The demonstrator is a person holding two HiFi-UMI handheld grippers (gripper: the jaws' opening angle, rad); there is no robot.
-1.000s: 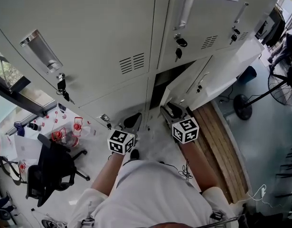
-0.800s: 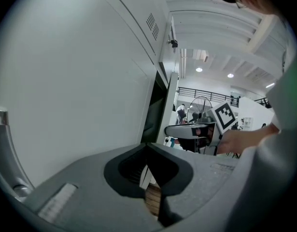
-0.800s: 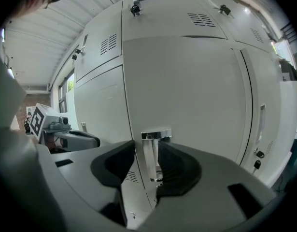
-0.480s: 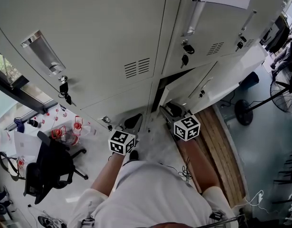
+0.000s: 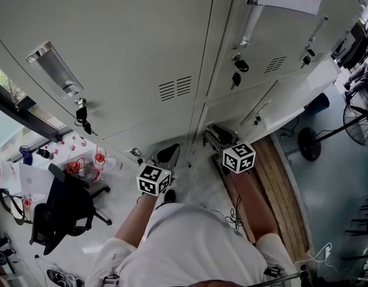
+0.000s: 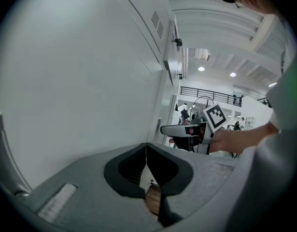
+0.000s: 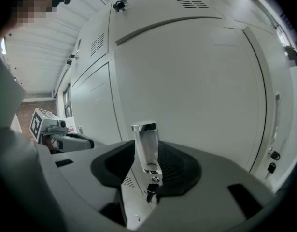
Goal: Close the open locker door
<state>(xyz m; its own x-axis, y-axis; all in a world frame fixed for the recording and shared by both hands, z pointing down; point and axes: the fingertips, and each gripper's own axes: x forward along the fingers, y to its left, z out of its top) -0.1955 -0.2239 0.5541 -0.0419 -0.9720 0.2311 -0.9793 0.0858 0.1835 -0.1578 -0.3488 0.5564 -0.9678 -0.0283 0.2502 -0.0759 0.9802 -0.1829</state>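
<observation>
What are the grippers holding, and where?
Left gripper: nothing, jaws together. Right gripper: a locker handle shows between its jaws; whether they pinch it cannot be told.

Left gripper [image 5: 167, 154]: held low before the body, pointing forward; jaws closed pad to pad along a single seam, nothing between them; marker cube on its rear faces up. Right gripper [image 5: 216, 135]: held level with the left one and near it, reaching slightly further forward; jaws parted with a clear gap between the dark pads; marker cube likewise faces up. Left forearm [image 5: 133, 219]: bare, angled forward and inward from the elbow. Right forearm [image 5: 251, 201]: bare, extended nearly straight ahead. Right hand [image 6: 233, 140]: wrapped round its gripper's body behind the cube.
</observation>
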